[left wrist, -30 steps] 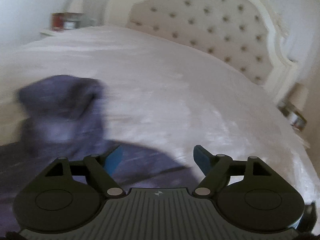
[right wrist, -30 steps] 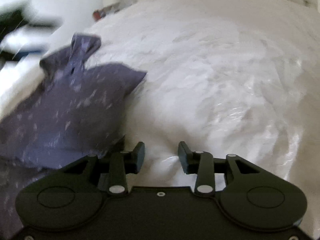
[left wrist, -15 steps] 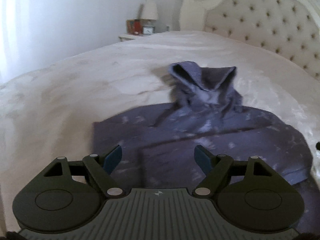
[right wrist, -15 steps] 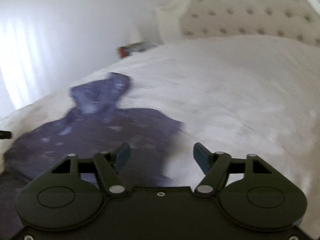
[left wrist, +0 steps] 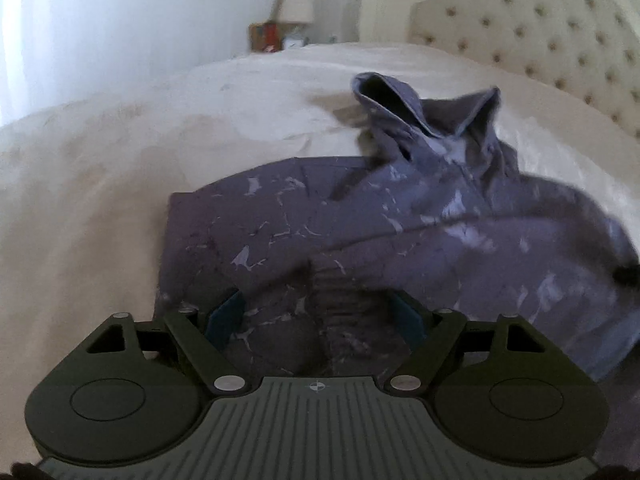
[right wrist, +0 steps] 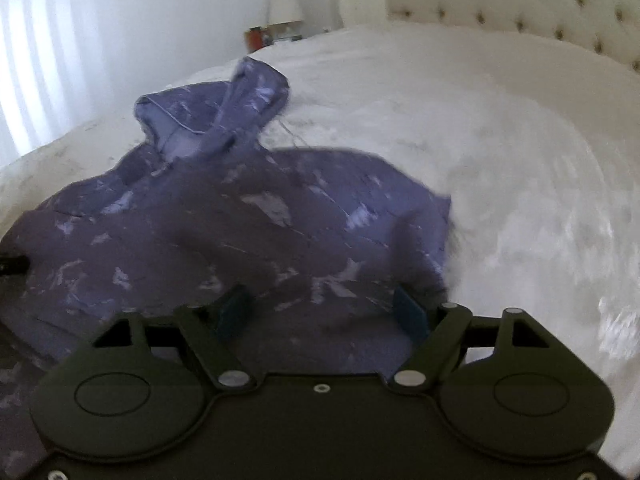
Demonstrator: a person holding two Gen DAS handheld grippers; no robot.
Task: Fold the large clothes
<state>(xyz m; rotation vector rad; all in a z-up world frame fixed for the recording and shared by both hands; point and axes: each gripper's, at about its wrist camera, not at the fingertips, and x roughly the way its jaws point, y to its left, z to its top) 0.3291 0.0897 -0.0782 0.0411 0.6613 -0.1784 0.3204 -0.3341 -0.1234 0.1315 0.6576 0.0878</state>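
Both my tools, left (left wrist: 316,314) and right (right wrist: 324,312), hang wide open and empty, jaws just widened, over the hoodie (left wrist: 360,232) lying spread on the bed (left wrist: 100,200), hood toward the headboard (left wrist: 520,20).

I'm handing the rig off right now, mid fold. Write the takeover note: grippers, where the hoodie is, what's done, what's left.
Left gripper: open, holding nothing, low over the hoodie's near-left part; its jaws have just been opening.
Right gripper: open, holding nothing, over the hoodie's near-right part; its jaws have just been opening too.
Hoodie: purple, spread on the white bed, hood toward the headboard.
Done: the sides look folded in over the body, though the frames are blurred.
Left: likely fold it lengthwise and tuck in the hood.
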